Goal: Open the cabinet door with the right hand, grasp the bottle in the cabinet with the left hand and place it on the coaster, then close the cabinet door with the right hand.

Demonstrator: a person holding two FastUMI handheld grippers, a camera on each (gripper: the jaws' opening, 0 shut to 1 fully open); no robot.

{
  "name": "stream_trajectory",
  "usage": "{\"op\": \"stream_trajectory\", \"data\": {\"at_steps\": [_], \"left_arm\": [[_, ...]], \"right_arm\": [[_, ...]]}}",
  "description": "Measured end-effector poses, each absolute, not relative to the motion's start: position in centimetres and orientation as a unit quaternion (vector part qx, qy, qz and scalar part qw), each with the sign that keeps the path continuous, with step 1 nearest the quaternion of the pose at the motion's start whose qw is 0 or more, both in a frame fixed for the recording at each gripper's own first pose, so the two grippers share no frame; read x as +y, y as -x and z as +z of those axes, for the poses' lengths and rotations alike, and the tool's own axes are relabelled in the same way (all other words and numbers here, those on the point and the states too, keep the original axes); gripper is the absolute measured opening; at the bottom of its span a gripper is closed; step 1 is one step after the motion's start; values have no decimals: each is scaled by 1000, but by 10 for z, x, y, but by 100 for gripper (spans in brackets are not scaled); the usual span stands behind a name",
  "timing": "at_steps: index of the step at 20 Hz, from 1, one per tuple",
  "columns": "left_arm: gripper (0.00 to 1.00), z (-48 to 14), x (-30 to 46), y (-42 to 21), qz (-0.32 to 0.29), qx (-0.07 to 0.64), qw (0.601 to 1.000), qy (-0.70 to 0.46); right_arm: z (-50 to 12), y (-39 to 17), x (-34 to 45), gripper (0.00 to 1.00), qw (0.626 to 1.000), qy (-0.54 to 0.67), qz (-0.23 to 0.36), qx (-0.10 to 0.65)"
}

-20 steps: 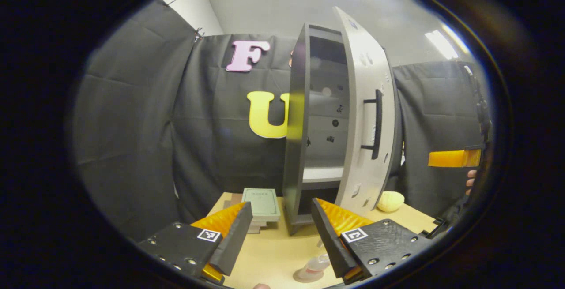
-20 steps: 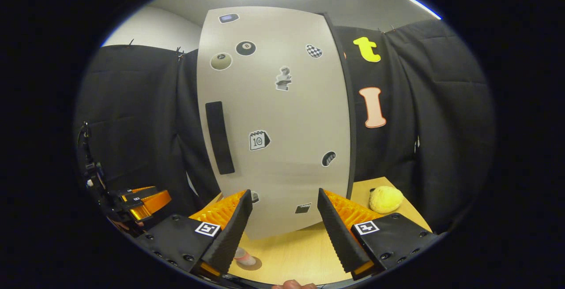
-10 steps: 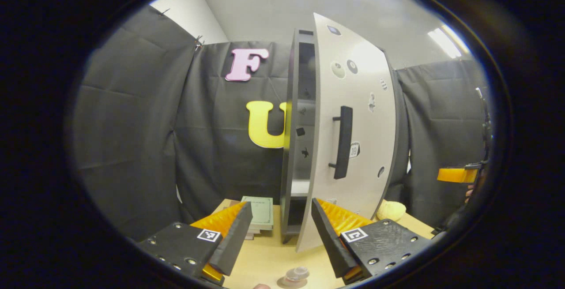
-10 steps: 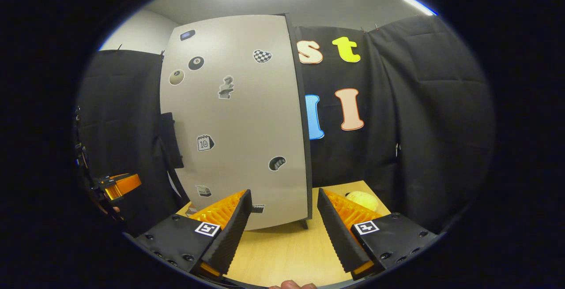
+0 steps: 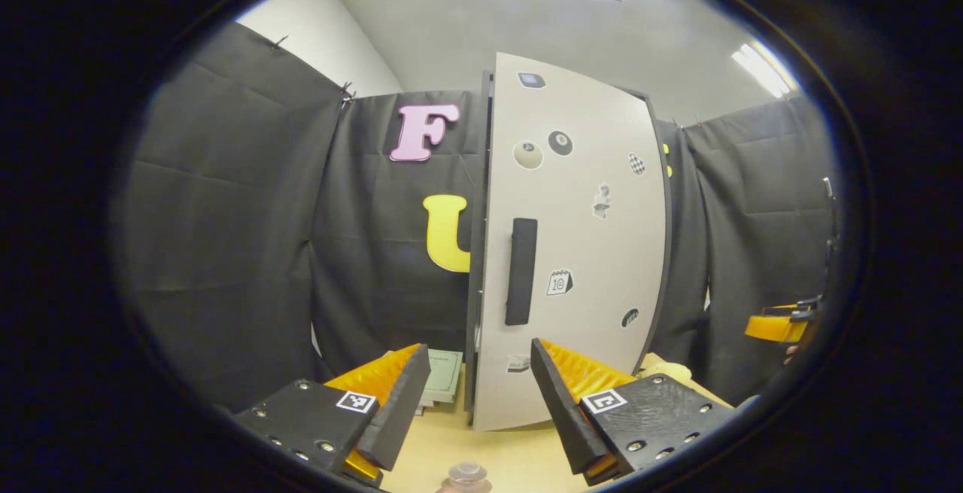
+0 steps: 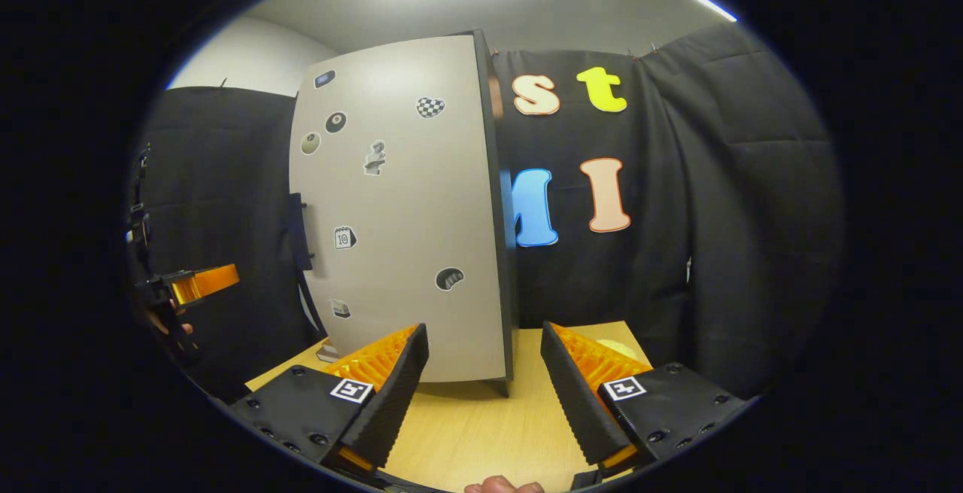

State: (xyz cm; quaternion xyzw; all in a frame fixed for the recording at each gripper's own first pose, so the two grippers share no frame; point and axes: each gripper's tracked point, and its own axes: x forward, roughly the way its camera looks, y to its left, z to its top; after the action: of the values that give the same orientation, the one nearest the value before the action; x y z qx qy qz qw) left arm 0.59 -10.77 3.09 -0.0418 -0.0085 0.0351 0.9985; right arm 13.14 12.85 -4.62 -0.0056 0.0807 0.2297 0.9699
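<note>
- The stack of books [image 5: 444, 376] lay on the table [image 5: 511, 459] just left of the cabinet, half hidden behind the left gripper's finger, clear of the door's swing.
- The left gripper [image 5: 474, 410] hung above the near table edge with its jaws spread apart and nothing between them; judged from this, its part of the job was over and it was held back out of the way.
- The bottle [image 5: 466, 474] stood at the very bottom of the left gripper view, directly below that gripper; only its cap and shoulders showed, so the coaster under it could not be made out.
- The cabinet door [image 5: 568, 252] lay flat against the cabinet front, its dark handle [image 5: 520, 271] upright near the left edge; it looked shut or all but shut, which would leave little of the task to do.
- The right gripper [image 6: 481, 395] pointed at the door's hinge-side corner [image 6: 505, 372] without touching it, jaws released and empty, apparently drawn back from the push.
- A yellow ball [image 6: 618, 346] sat on the table right of the cabinet, partly behind the right gripper's finger and uninvolved.
</note>
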Motion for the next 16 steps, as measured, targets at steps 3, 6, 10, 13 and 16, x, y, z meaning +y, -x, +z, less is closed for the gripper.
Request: {"op": "stream_trajectory", "data": {"at_steps": [3,6,10,13,16], "left_arm": [[84,35,-110,18,60,-9,997,54],[81,49,-106,39,81,-27,994,66],[81,62,-95,53,107,-53,990,73],[83,59,-85,53,125,-46,989,60],[83,53,-86,49,114,-38,992,44]], "right_arm": [[-41,-126,116,94,968,24,242,58],[-39,-118,117,98,966,20,255,48],[-35,-112,119,98,965,8,259,43],[-33,-116,115,98,969,19,243,37],[-41,-118,121,97,970,20,235,49]]}}
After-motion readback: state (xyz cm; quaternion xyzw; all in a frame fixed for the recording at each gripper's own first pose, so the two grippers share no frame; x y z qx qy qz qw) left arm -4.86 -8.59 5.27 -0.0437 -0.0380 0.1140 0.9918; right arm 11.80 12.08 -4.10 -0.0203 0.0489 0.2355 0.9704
